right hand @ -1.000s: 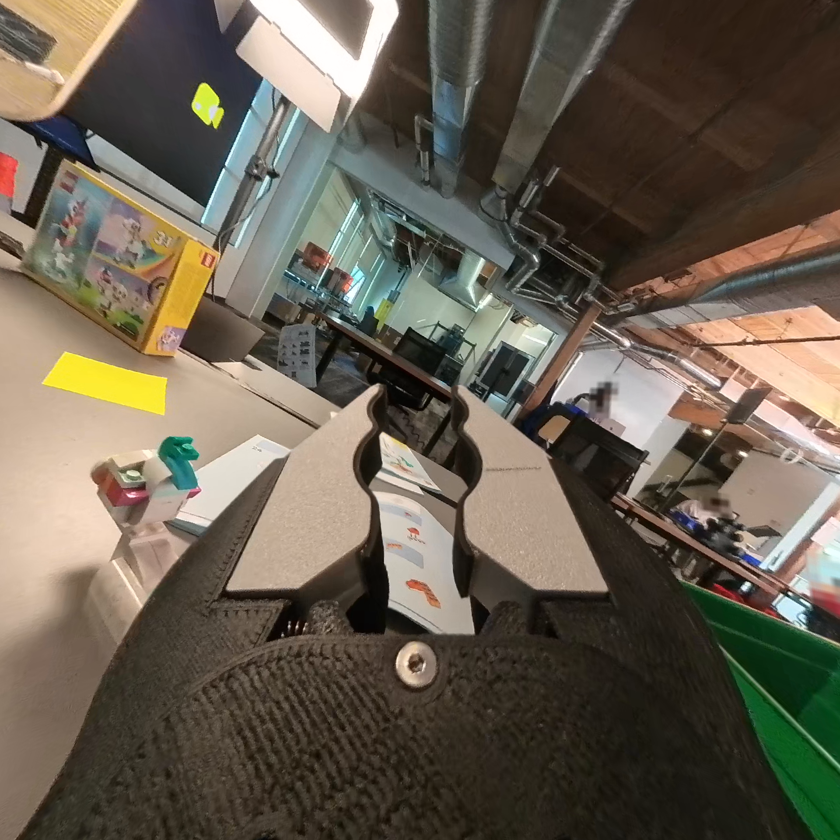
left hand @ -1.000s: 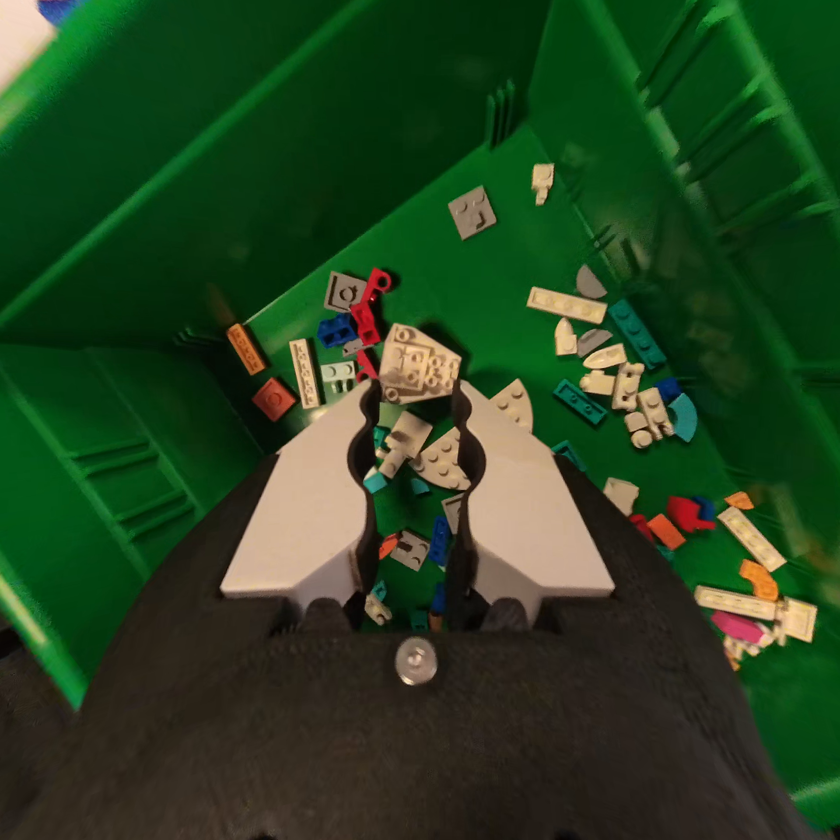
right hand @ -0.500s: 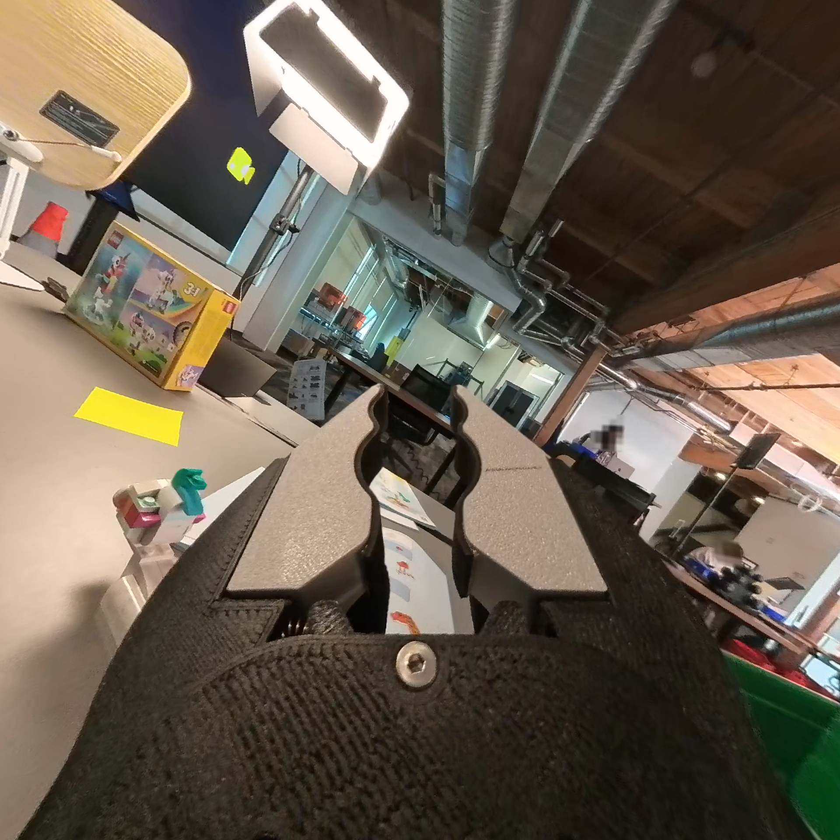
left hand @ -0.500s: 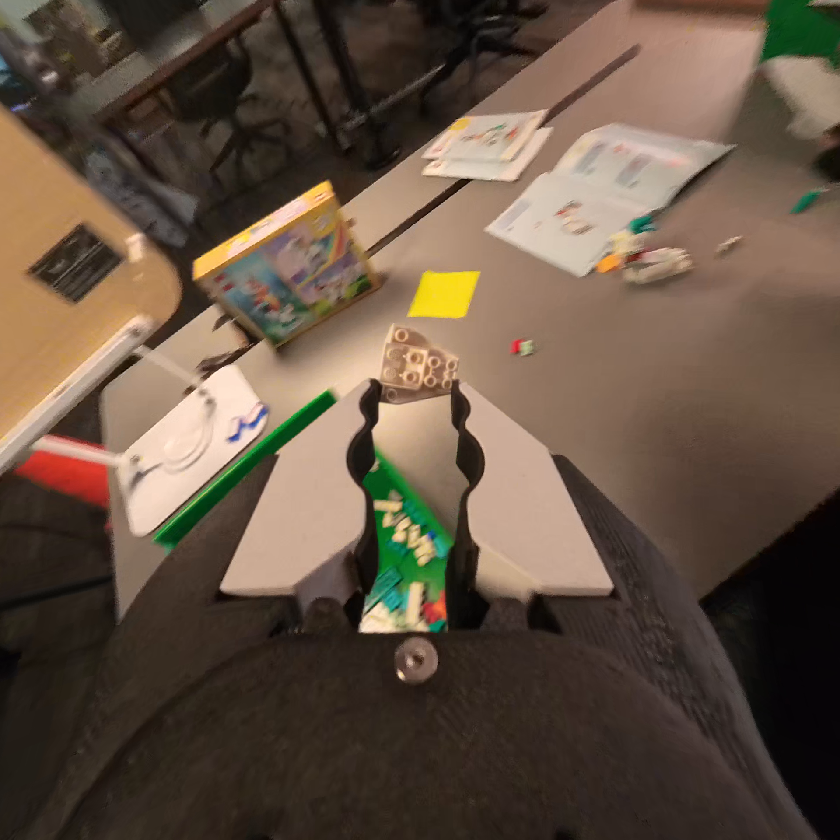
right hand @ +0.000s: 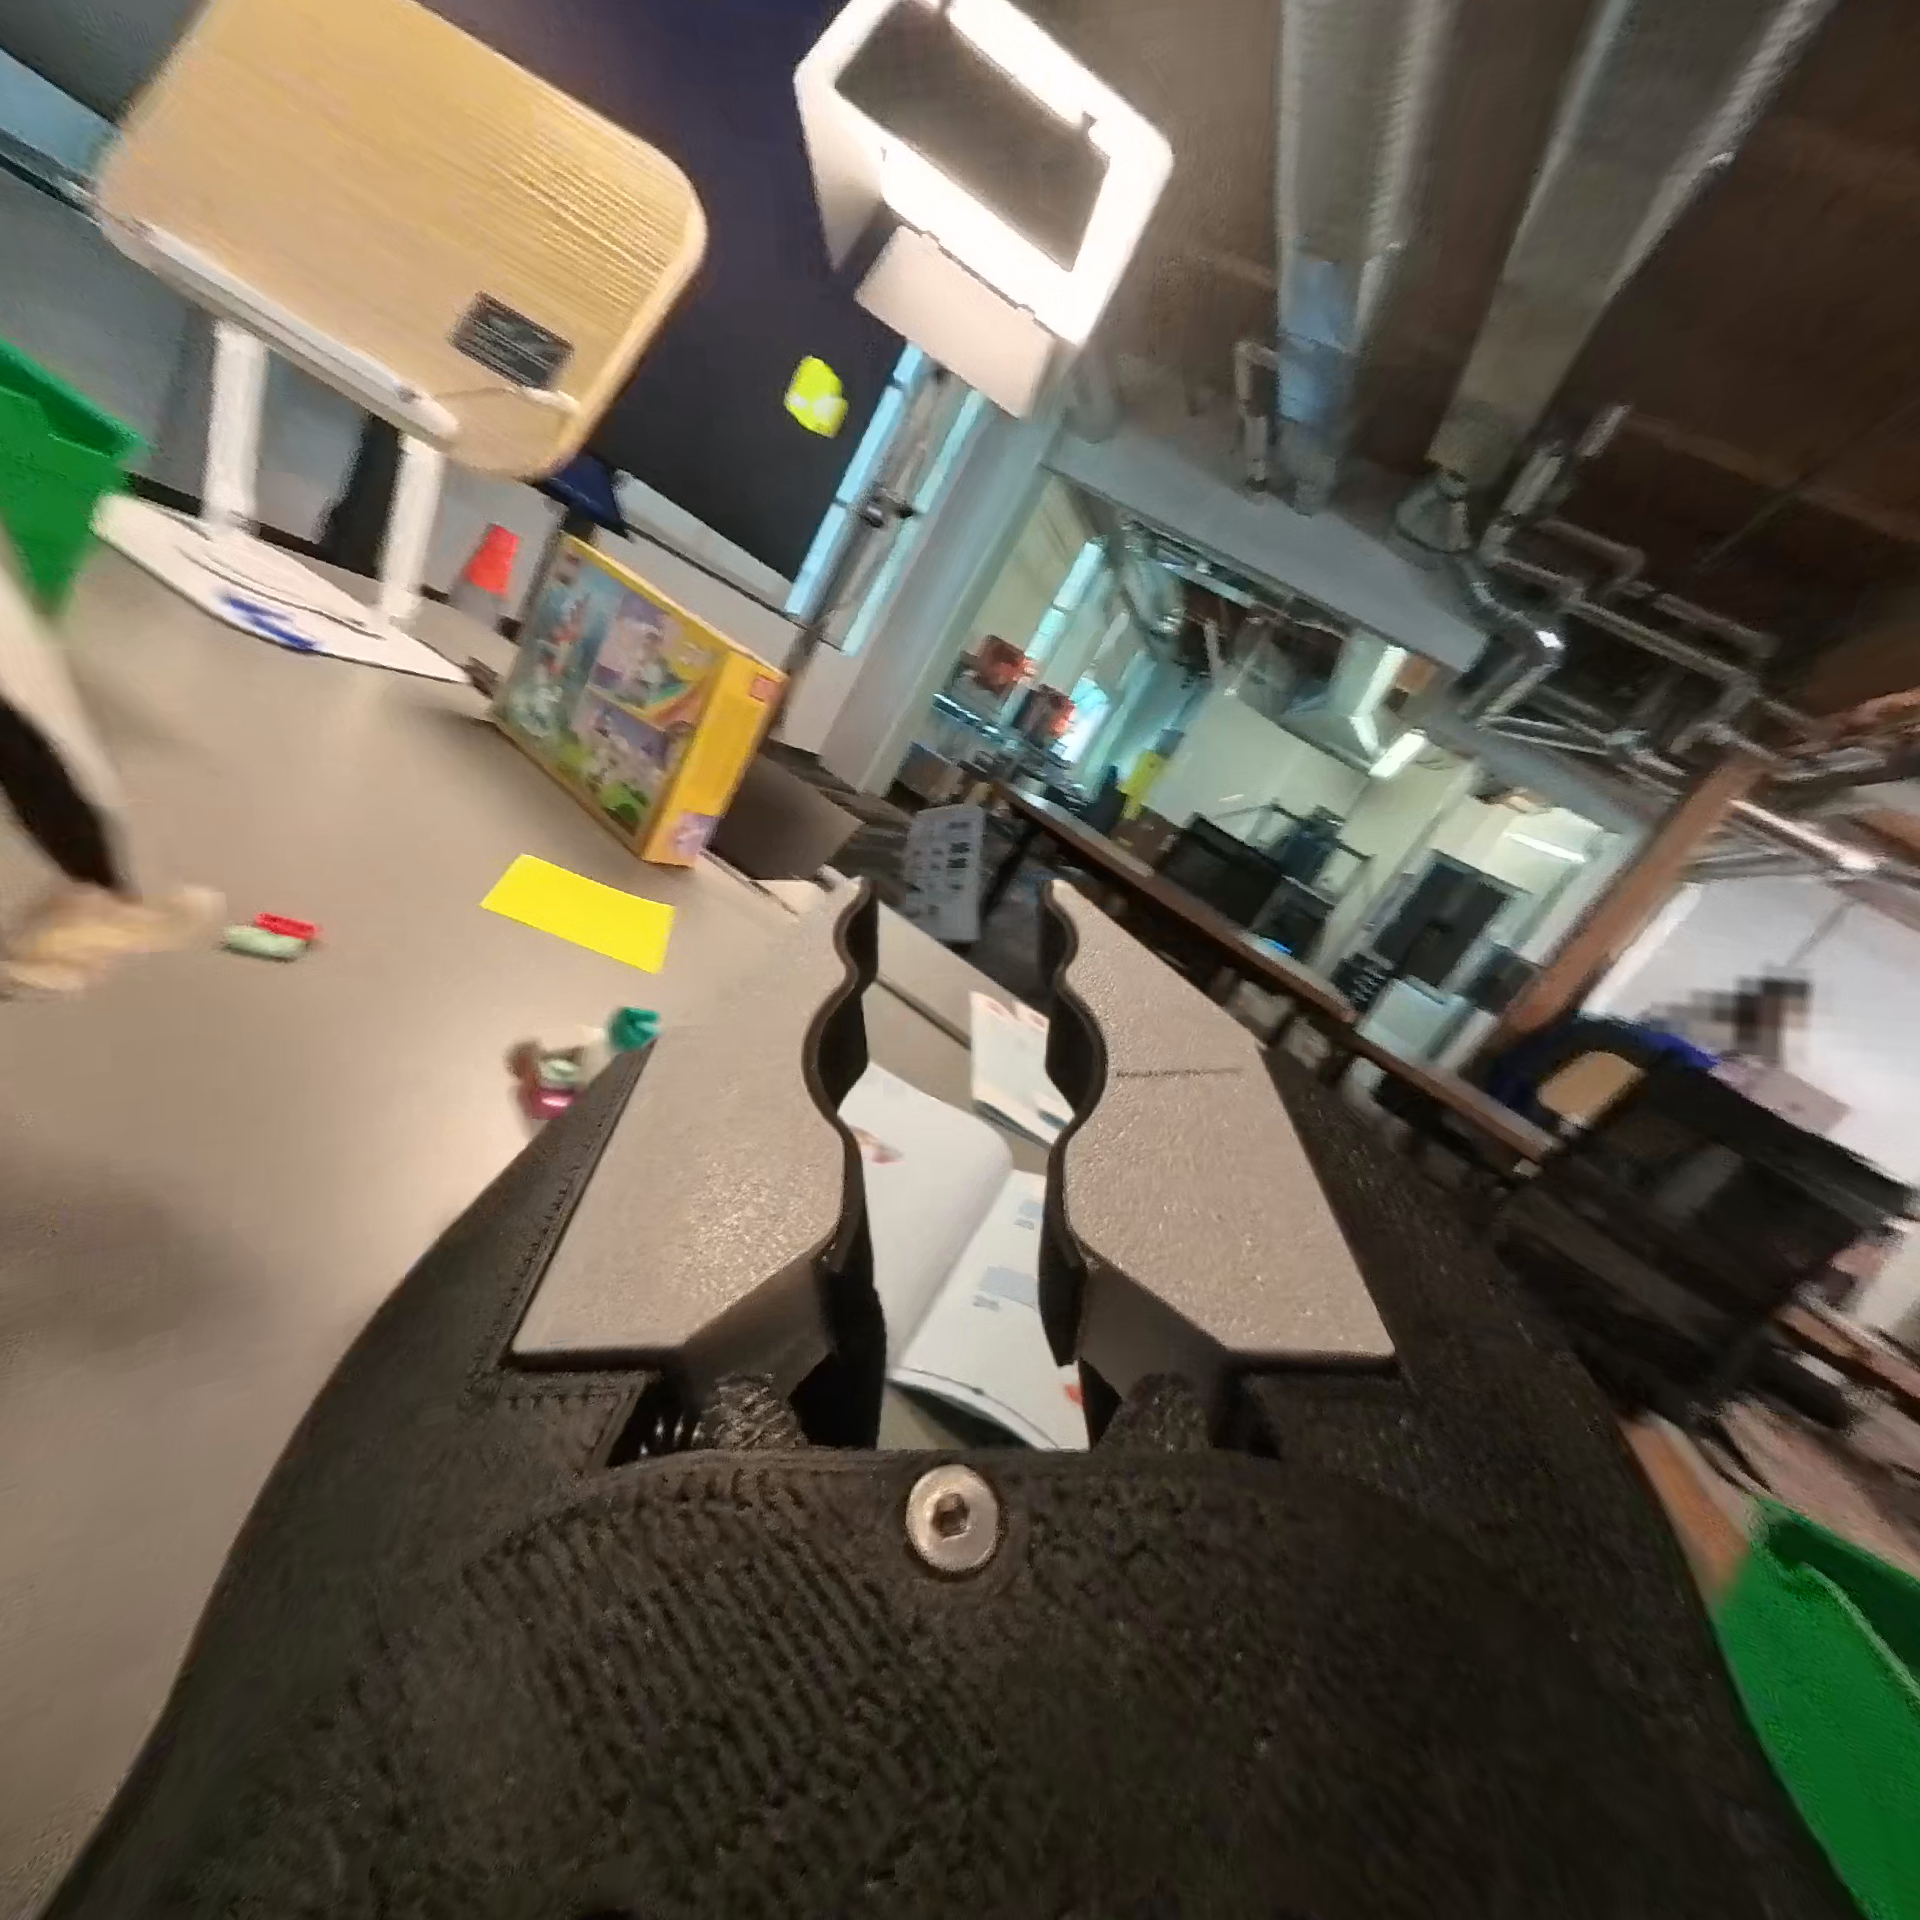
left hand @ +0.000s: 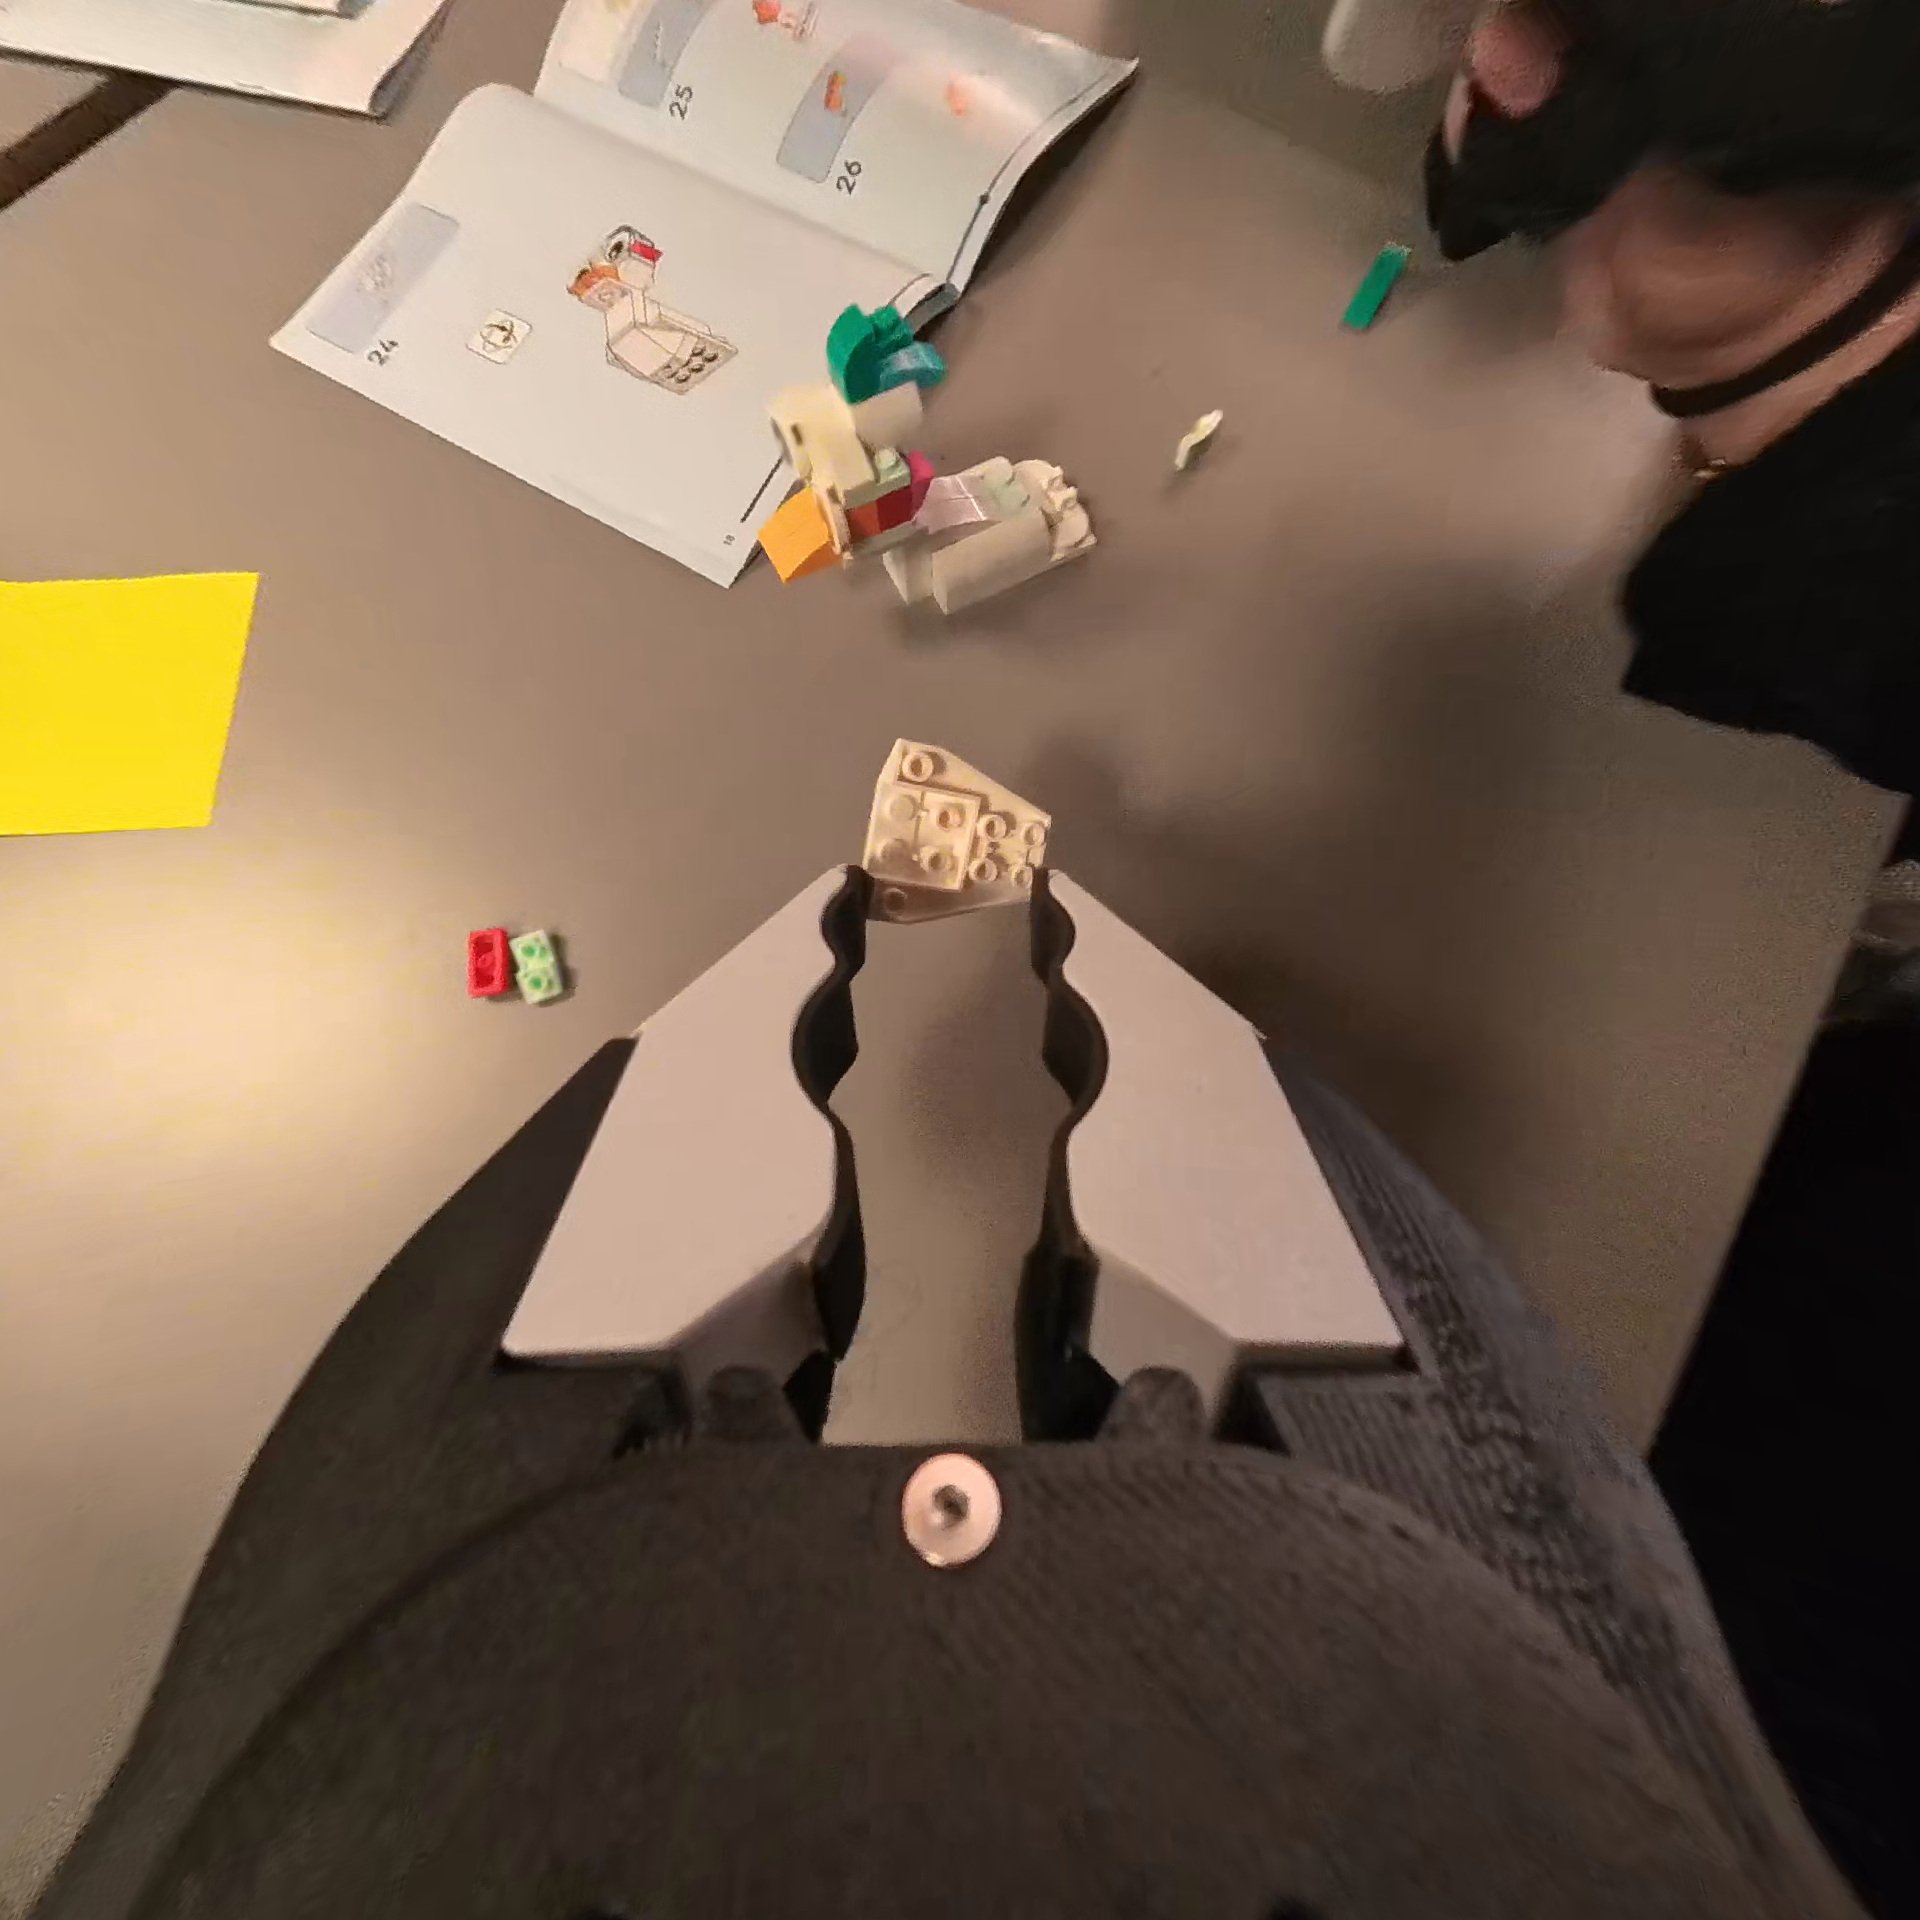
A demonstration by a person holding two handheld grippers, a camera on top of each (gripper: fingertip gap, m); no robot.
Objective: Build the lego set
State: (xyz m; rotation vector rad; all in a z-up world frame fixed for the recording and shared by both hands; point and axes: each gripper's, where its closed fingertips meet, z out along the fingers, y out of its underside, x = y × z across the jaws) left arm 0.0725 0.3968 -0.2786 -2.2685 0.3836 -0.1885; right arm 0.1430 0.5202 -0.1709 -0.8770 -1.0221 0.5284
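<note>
My left gripper is shut on a white wedge-plate piece and holds it above the grey table. Beyond it lies the partly built model, white with teal, pink and orange parts, beside the open instruction booklet. A red and a light-green small brick lie to the left. My right gripper is open and empty, low over the table, pointing across the room. The model shows blurred to its left, the booklet beneath its fingers.
A yellow paper sheet lies at the left. A green flat piece and a small white piece lie at the right, near a person's hand on the other gripper. The set's box and a green bin show in the right wrist view. Some 20 cm of space lies between my two pairs of fingers. The light-green small brick lies some 10 cm from my left tips, 25 cm from my right tips. It turns up in the right wrist view as well.
My left gripper has lifted the white piece out of the green bin and swung over the table toward the model. My right gripper has turned left and its view has shifted.
</note>
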